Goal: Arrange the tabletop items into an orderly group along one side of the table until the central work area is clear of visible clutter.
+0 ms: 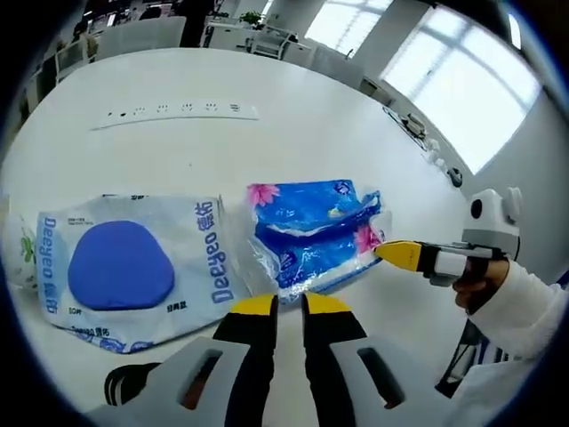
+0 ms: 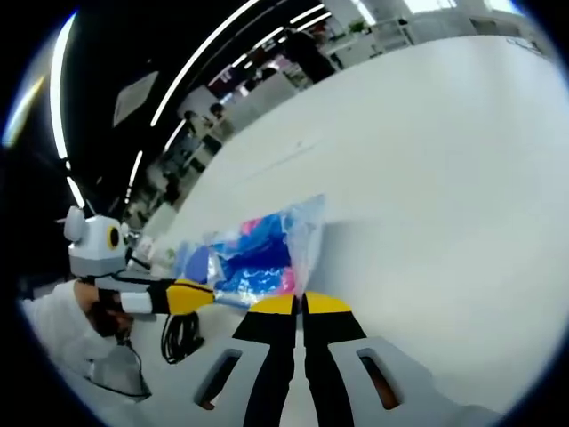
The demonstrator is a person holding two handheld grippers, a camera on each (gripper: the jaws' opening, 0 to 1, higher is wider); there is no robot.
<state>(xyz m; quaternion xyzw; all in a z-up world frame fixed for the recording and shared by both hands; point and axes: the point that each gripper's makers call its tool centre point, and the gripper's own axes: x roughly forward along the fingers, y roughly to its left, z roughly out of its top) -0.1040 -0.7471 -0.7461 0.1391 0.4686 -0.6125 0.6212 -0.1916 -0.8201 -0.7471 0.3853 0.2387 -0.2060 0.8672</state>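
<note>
Facing left gripper view: power strip (image 1: 174, 113) beyond tissue pack (image 1: 313, 233).

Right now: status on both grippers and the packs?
Left gripper shut, empty. Right gripper shut, tip at blue tissue pack. Deeyeo pack alongside. Black cable nearby.

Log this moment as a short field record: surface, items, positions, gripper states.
surface: white table
item 1: Deeyeo pack, white with blue oval, lying flat
item 2: blue floral tissue pack, crumpled wrapper, beside the Deeyeo pack
other: white power strip further back; black cable near table edge
left gripper: jaws nearly closed, empty, at the near edge of the packs
right gripper: yellow tips together, touching the tissue pack's edge
central area: not yet cleared
</note>
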